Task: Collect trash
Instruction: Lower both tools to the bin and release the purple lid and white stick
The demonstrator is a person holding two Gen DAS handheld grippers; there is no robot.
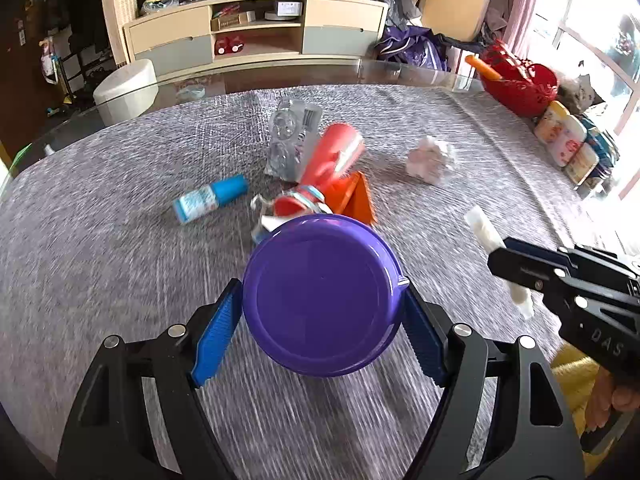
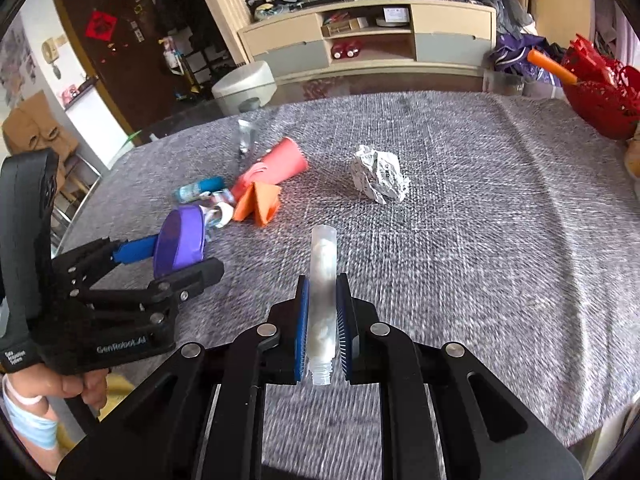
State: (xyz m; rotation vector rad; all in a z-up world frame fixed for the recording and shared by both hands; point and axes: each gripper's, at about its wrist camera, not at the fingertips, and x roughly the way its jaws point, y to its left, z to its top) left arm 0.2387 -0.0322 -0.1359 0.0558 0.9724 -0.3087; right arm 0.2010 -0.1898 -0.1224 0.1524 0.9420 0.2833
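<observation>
- Your left claw [image 1: 322,312], lower centre of the left wrist view, grasps a purple plastic lid [image 1: 320,296]; both blue pads [image 1: 218,336] press against its rim, and the lid is tilted with its flat face towards the camera.
- Your right claw [image 2: 322,320], lower centre of the right wrist view, is clenched on a translucent tube [image 2: 323,292] with white material inside; its threaded neck points down towards the camera.
- The grey woven cloth covers the surface [image 2: 480,240] across the middle of both views.
- A crumpled paper ball [image 2: 380,176] lies alone on the cloth, upper centre of the right wrist view.
- To the left of it, a heap of trash: a pink-red paper cup [image 2: 280,162] on its side, folded orange paper [image 2: 260,200] touching it, and a small blue-capped bottle [image 2: 198,188] just beside.
- A clear plastic blister pack [image 1: 290,140] lies behind the cup in the left wrist view.
- A red basket [image 2: 600,92] stands at the upper right edge, well apart from the trash.
</observation>
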